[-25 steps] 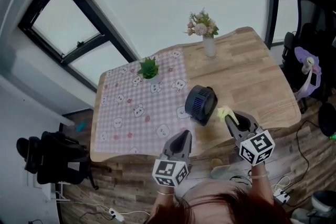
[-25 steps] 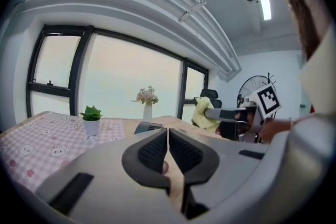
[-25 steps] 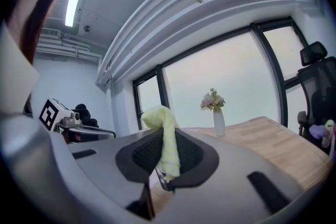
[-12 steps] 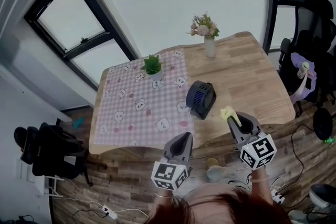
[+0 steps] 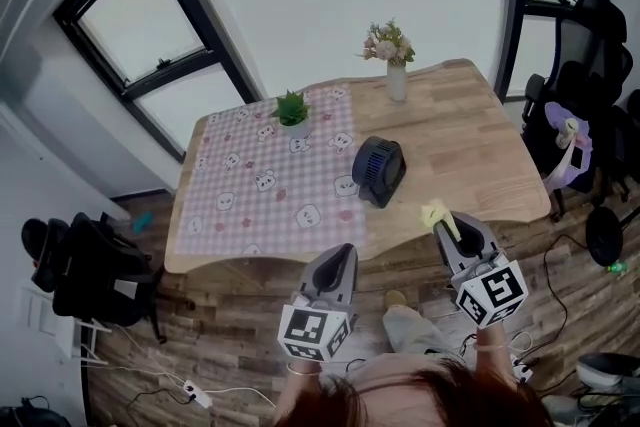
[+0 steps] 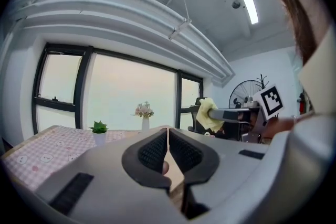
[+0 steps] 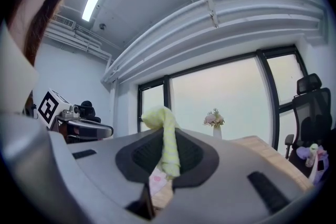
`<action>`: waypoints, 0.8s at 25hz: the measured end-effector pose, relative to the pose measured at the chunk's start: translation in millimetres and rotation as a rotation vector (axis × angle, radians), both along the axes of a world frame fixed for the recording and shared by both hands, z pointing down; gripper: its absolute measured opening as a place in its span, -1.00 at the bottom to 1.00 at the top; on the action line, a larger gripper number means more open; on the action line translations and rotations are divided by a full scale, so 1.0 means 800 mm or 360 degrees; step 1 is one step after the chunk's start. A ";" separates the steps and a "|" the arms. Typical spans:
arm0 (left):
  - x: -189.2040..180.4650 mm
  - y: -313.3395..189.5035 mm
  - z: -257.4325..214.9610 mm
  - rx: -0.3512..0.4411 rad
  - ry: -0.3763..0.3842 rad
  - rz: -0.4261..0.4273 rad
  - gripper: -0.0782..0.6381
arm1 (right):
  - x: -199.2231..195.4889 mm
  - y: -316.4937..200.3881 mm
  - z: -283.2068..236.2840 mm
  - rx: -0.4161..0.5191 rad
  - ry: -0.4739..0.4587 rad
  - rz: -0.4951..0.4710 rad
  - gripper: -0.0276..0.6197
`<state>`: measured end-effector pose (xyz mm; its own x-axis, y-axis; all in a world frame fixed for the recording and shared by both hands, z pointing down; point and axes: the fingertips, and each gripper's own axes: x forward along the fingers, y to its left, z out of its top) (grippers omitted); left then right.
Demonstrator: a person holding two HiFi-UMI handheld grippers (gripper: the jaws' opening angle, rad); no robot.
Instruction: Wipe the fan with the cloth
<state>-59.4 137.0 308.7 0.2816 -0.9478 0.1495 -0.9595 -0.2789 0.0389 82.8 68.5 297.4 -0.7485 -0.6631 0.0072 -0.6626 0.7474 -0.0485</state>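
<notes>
Right gripper is clamped on a crumpled pale-yellow cloth, left gripper is closed on nothing, both held well back from the round black fan.

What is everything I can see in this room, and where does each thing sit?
table: one, light wood, middle of the room
tablecloth: one, pink checked with little bears, over the table's left half
fan: one, dark, near the table's middle
potted plant: one, green, far edge of the tablecloth
vase of flowers: one, white with pink blooms, far side on bare wood
office chair: at least one, black, right of the table
window: black-framed, behind the table
cloth: one, pale yellow, pinched in the right tool
left tool: grey, shut, empty
right tool: grey, shut on the cloth
</notes>
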 end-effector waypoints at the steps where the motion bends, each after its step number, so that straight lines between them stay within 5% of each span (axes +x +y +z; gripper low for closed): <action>1: 0.000 0.006 -0.004 0.0004 0.0012 -0.0006 -0.73 | 0.001 0.005 -0.003 0.0011 0.0001 0.0004 -0.76; 14: 0.003 0.060 -0.049 0.0119 0.0071 -0.0077 -0.73 | 0.002 0.052 -0.039 0.0131 0.0037 -0.0033 -0.76; 20: 0.012 0.083 -0.058 0.0154 -0.0035 -0.0134 -0.73 | 0.010 0.068 -0.045 0.0159 0.0073 -0.0039 -0.76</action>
